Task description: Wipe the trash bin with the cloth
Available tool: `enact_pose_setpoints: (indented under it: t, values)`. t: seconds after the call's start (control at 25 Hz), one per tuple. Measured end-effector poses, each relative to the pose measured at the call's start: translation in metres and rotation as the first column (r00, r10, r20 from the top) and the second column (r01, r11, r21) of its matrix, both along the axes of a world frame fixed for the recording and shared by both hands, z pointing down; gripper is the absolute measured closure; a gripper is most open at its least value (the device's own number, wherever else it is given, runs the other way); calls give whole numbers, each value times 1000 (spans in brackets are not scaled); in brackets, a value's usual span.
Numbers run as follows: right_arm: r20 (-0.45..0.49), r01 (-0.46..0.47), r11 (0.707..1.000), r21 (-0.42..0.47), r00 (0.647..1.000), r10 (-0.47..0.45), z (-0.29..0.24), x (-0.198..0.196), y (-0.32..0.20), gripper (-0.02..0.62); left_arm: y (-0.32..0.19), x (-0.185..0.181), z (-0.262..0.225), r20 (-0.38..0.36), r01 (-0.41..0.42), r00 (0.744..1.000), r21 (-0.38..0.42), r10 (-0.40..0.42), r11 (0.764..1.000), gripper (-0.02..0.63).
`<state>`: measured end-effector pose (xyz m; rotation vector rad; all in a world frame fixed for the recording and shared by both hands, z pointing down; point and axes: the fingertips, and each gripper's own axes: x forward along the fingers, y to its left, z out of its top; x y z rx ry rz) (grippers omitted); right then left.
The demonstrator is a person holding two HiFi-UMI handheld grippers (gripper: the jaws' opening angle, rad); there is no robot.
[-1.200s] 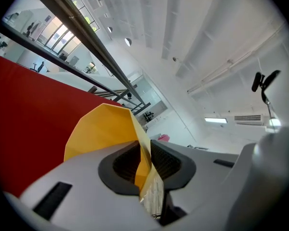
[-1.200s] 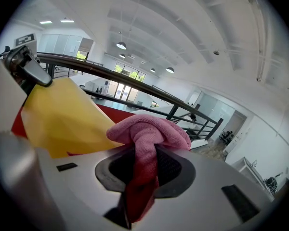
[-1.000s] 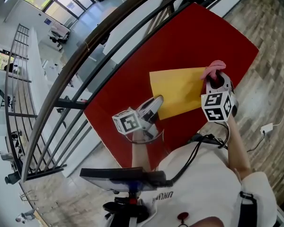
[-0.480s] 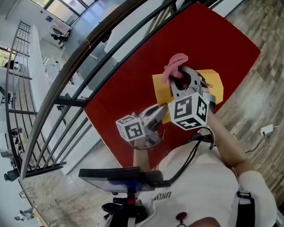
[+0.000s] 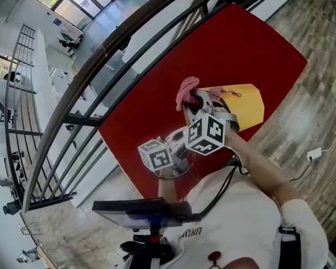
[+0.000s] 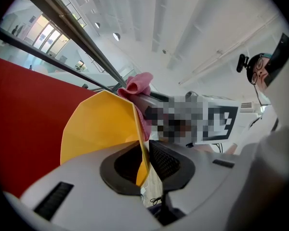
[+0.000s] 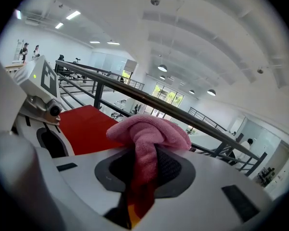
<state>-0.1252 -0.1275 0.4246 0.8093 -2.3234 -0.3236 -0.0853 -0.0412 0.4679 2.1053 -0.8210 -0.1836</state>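
The bin (image 5: 247, 106) sits over the mat (image 5: 224, 43), with the cloth (image 5: 186, 90) at its left edge. The mat lies on the floor (image 5: 319, 100), and a railing (image 5: 92, 66) runs behind it.

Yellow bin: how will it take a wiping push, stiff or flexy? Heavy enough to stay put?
The yellow bin shows a sheet-thin wall edge-on, so it likely flexes under pressure. It is probably light for its size, so apt to shift when pushed. Its surface looks smooth, so the pink cloth should glide easily.
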Motion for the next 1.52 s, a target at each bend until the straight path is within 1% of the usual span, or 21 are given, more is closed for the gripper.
enact_pose_setpoints:
  t: [0.08,0.2,0.36,0.56,0.72,0.84,1.0,1.16,1.4,1.52]
  values:
    - [5,-3,1000,-1,1000,3,0,1,0,505,0,0,0,-3,-2,1000,0,2,1000,558]
    - [-15,-11,1000,2,1000,11,2,4,-1,505,2,-1,1,-2,-6,1000,0,6,1000,558]
    - [-21,-45,999,-12,999,45,6,20,-9,505,0,1,1,-7,-5,1000,-4,5,1000,557]
    - [-32,-109,994,-23,994,108,11,44,-17,505,3,-1,0,-11,-1,1000,-10,1,1000,557]
    - [-48,-176,984,-22,983,175,18,73,-29,505,2,0,1,-14,-3,1000,-10,3,1000,557]
    - [-50,-242,970,-30,970,240,24,100,-38,505,3,1,0,-14,-5,1000,-9,5,1000,557]
    - [-57,-330,944,-34,943,327,31,137,-49,505,2,0,1,-11,-5,1000,-8,5,1000,557]
    - [-64,-398,917,-36,916,395,37,165,-56,505,2,-2,-1,-6,-6,1000,-3,6,1000,557]
    - [-65,-462,886,-34,886,459,43,191,-63,505,4,-3,1,-1,-12,1000,-2,12,1000,557]
    - [-72,-483,875,-29,874,480,46,201,-65,505,3,-4,0,18,-10,1000,12,10,1000,557]
